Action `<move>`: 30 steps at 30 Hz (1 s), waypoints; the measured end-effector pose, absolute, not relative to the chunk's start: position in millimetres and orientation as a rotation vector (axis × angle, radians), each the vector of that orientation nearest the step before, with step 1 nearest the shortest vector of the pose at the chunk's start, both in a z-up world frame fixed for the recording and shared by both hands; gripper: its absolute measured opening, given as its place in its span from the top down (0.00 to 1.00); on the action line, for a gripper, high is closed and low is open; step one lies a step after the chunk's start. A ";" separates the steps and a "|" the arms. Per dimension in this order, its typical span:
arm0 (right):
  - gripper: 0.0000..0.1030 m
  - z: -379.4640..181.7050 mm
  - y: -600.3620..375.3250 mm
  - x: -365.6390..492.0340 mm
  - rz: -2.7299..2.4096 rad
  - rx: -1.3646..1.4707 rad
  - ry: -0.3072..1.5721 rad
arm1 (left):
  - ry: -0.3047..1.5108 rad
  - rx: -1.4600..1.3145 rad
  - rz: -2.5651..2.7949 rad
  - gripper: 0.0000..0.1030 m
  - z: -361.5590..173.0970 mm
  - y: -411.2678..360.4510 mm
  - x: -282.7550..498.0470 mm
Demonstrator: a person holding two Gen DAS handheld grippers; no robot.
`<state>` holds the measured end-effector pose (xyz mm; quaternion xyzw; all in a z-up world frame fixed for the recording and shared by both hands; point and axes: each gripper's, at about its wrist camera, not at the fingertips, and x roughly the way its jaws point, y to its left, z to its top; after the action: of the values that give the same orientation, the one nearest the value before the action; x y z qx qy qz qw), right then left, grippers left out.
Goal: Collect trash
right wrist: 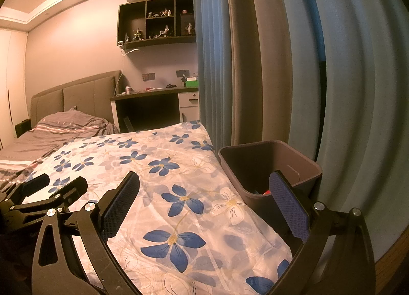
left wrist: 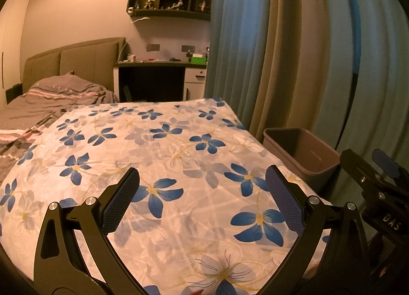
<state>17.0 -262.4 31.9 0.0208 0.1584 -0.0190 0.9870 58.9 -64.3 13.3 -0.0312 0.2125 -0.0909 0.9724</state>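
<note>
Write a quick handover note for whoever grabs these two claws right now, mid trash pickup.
Left claw: open, empty, over the floral sheet.
Right claw: open, empty, near the sheet's right edge.
Bin: on the floor right of the bed, by the curtain; something red shows inside, contents otherwise hidden.
Done: no trash visible on the sheet.
Left: check the striped bedding and other areas out of view.
</note>
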 end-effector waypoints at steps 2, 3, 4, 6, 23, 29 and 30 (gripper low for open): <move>0.05 32.1 -262.4 17.0 -0.039 0.041 0.317 | 0.430 -0.055 -0.188 0.06 12.6 -67.6 57.6; 0.05 32.0 -262.3 17.1 -0.039 0.042 0.318 | 0.431 -0.051 -0.190 0.06 12.5 -68.4 58.2; 0.05 32.2 -262.5 17.2 -0.039 0.042 0.318 | 0.432 -0.047 -0.193 0.08 12.8 -69.1 57.9; 0.05 32.2 -262.4 17.1 -0.039 0.042 0.318 | 0.433 -0.039 -0.199 0.12 14.9 -66.7 61.6; 0.05 32.0 -263.0 18.3 -0.038 0.043 0.323 | 0.431 -0.035 -0.205 0.18 17.3 -64.9 57.9; 0.05 30.4 -263.5 17.1 -0.038 0.045 0.321 | 0.427 -0.033 -0.198 0.17 17.6 -63.5 58.2; 0.05 29.8 -264.2 17.0 -0.038 0.044 0.321 | 0.425 -0.034 -0.196 0.17 17.9 -62.5 57.6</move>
<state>17.0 -264.2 29.8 0.0221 0.1600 -0.0191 0.9867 57.6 -62.5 17.9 -0.0169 0.2106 -0.0969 0.9726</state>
